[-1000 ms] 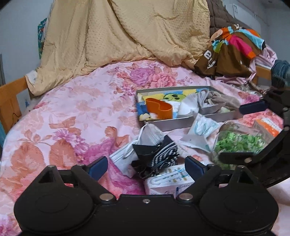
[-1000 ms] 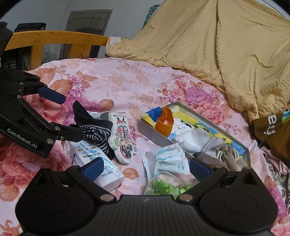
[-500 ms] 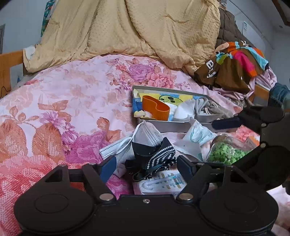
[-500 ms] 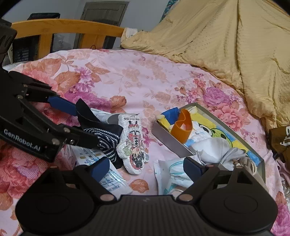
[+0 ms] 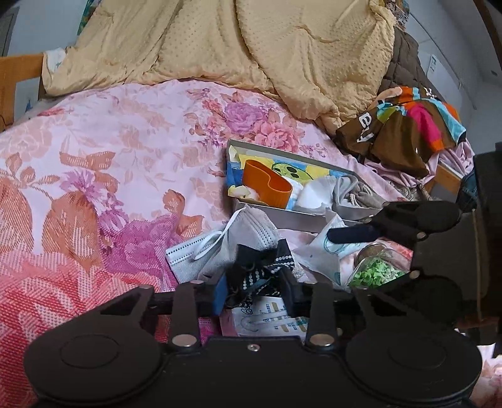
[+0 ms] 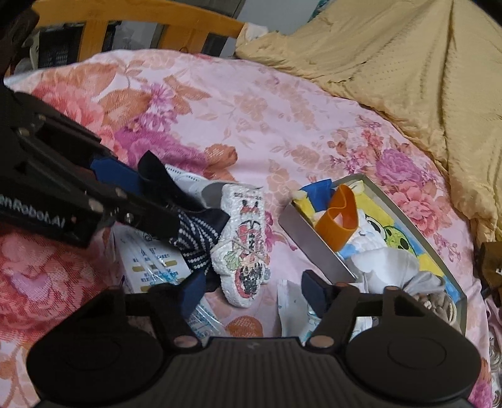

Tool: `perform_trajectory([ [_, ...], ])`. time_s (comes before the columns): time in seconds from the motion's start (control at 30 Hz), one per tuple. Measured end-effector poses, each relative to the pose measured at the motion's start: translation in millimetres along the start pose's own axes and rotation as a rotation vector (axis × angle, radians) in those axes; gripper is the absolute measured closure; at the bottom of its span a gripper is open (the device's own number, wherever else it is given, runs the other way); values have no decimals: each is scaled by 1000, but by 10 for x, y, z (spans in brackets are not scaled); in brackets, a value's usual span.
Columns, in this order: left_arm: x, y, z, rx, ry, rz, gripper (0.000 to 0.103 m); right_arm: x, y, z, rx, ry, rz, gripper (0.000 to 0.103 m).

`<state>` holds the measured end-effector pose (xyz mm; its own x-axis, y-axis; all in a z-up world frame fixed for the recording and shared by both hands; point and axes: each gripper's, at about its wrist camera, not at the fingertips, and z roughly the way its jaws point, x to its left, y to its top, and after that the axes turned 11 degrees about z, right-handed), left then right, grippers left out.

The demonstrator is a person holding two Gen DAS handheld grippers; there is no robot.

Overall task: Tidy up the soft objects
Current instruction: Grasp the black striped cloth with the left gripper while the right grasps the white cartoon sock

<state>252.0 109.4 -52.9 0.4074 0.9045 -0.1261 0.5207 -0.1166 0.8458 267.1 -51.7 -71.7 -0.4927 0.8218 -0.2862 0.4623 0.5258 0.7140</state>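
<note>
My left gripper is shut on a dark navy dotted cloth, which lies bunched on the floral bed by a white tissue pack. The same cloth shows in the right wrist view, pinched by the left gripper. A cartoon-print sock lies beside it. My right gripper is open and empty, just above the sock's near end. A grey tray holds an orange band and pale cloths. Face masks lie left of the dotted cloth.
A jar of green bits stands at the right by the right gripper. A tan quilt is heaped at the back, with colourful clothes at the right. A wooden bed rail runs along the far edge.
My left gripper has moved forward and closed on the dotted cloth. My right gripper has narrowed and come down closer to the sock.
</note>
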Motion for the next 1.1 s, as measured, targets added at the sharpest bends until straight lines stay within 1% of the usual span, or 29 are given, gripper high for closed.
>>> perform_trajectory([
  [0.07,23,-4,5,1,-11,-23,78,14,3,29,3,-9,-9,41],
  [0.1,32,-4,8,1,-12,-30,79,18,5,41,4,-13,-13,42],
  [0.17,40,-4,9,-2,-13,-36,85,18,8,62,5,-18,-16,45],
  [0.27,46,-10,11,-1,-16,-45,88,30,14,95,13,-17,-20,50],
  [0.4,38,-25,20,2,-20,-42,90,41,16,137,19,-21,-26,62],
  [0.53,29,-33,34,10,-27,-36,90,27,32,158,21,-15,-4,64],
  [0.57,28,-36,36,10,-30,-36,90,22,36,159,18,-14,5,65],
  [0.63,21,-44,39,9,-33,-33,91,20,37,160,16,-12,9,75],
  [0.67,12,-47,37,8,-32,-29,93,25,32,159,12,-14,7,82],
  [0.7,0,-52,31,7,-30,-24,94,29,24,155,7,-17,6,85],
  [0.77,-8,-45,35,5,-20,-20,99,21,8,139,-3,-21,17,87],
  [0.93,-53,-33,3,-4,13,-21,100,-84,13,53,-22,8,108,89],
  [1.03,-101,-12,-27,-16,22,-10,100,-160,35,-56,-46,39,176,89],
  [1.1,-127,-1,-60,-26,23,-8,101,-186,44,-140,-69,47,195,89],
])
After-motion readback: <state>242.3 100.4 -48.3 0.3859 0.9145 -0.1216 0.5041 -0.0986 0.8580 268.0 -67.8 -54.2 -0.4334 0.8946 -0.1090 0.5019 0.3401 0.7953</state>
